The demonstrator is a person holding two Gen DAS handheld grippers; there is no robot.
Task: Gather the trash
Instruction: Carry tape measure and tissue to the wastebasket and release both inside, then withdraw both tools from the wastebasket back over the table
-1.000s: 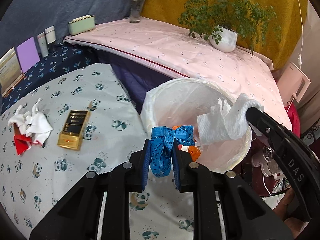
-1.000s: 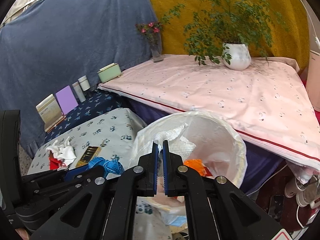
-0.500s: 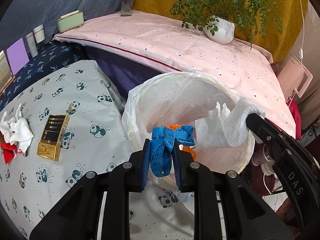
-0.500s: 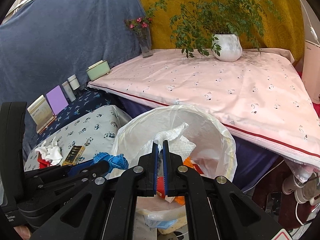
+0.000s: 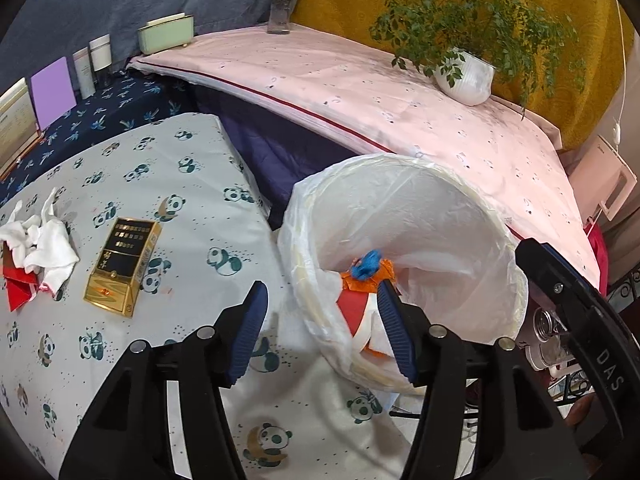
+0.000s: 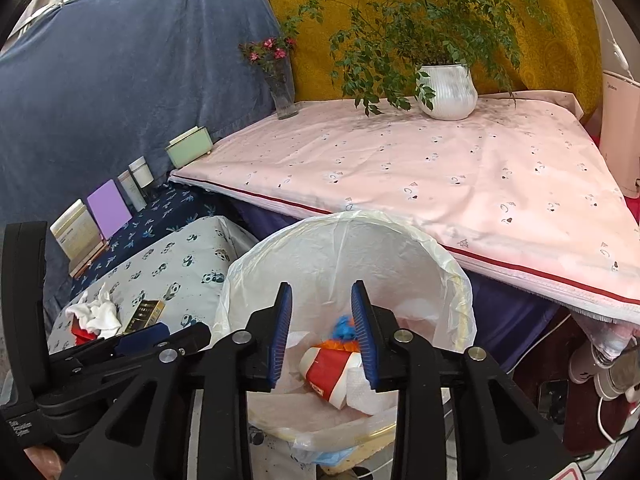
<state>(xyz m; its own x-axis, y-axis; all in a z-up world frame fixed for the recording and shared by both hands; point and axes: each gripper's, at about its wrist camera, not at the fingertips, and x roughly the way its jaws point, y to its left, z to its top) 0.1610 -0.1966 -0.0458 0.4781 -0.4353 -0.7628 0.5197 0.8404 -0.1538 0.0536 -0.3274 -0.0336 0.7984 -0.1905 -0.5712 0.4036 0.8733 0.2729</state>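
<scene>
Tape measure (image 5: 367,265) in bin (image 5: 472,216)

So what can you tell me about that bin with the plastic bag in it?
The bin is round and open-topped, lined with a thin, translucent white bag folded over its cream rim. It stands beside the panda-print cloth, below the pink-covered table. Inside lie a blue tape, orange scraps, a red-and-white paper cup and white tissue.
</scene>
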